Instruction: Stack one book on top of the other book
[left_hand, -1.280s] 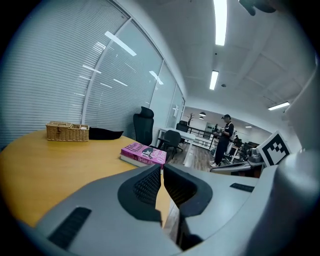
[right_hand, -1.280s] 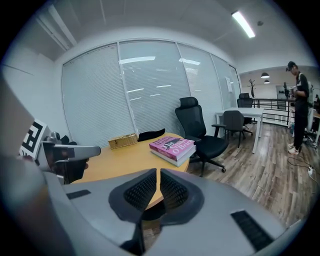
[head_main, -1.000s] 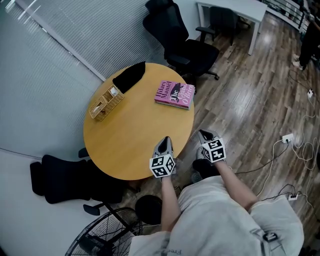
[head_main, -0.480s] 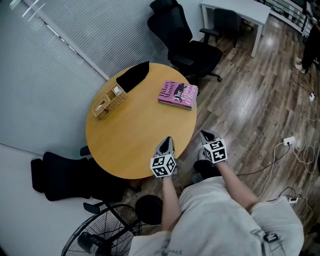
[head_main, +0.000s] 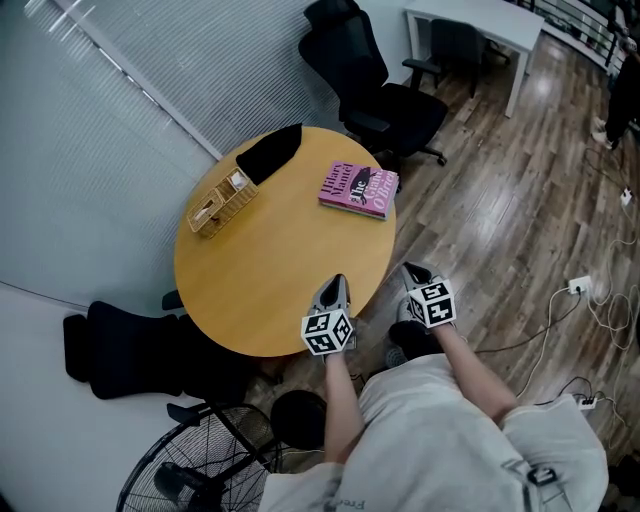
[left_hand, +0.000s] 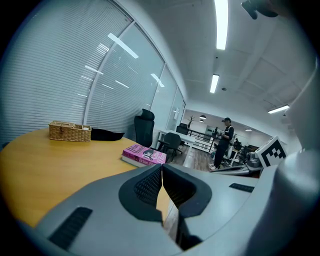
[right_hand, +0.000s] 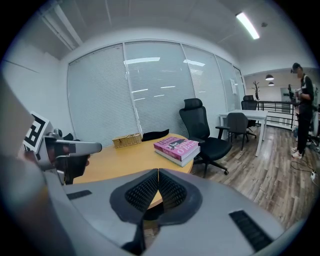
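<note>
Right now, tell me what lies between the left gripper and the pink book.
Nothing: only bare tabletop separates the left gripper and the pink book, clearest in the head view.

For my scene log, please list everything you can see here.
Table: one, round, light wood, centre.
Books: pink one on top, seemingly a second beneath it, at the table's far right edge.
Basket: one, wicker, table's left side.
Black cloth-like item: one, table's far edge.
Office chair: one, black, beyond the table.
Second chair: one, black, lower left.
Desk: one, white, top right.
Fan: one, black, bottom left.
Plug with cables: white, on the floor at right.
Bystander: one, dark clothes, far right.
Left gripper: grey, shut, empty, over the table's near edge.
Right gripper: grey, shut, empty, over the floor.
</note>
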